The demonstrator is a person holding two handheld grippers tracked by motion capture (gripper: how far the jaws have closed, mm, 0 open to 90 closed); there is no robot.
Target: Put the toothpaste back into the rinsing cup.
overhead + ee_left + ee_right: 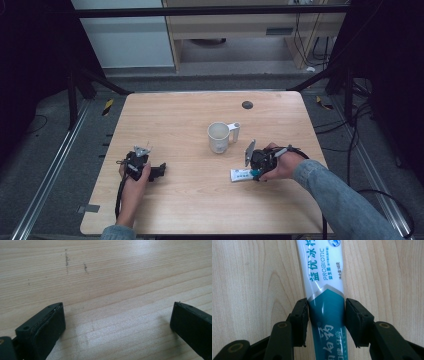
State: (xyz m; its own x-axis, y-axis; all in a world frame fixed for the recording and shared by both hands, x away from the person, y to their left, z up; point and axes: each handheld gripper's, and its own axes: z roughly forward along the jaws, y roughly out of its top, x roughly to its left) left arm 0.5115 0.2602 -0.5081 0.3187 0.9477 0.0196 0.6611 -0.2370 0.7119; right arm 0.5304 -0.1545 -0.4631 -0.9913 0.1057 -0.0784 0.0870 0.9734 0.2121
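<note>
Right gripper (326, 322) around toothpaste tube (322, 275)

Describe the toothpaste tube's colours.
White with teal lettering, teal at the gripped end; clearest in the right gripper view: toothpaste tube.

This looks like a lab for testing. A wooden table (200, 200) stands inside a dark metal frame (210, 11). Loose cables (305, 45) hang down behind it, over a grey floor (45, 145).

The left tool (161, 171) rests low with jaws spread wide, while the right tool (326, 315) is clamped tight.
</note>
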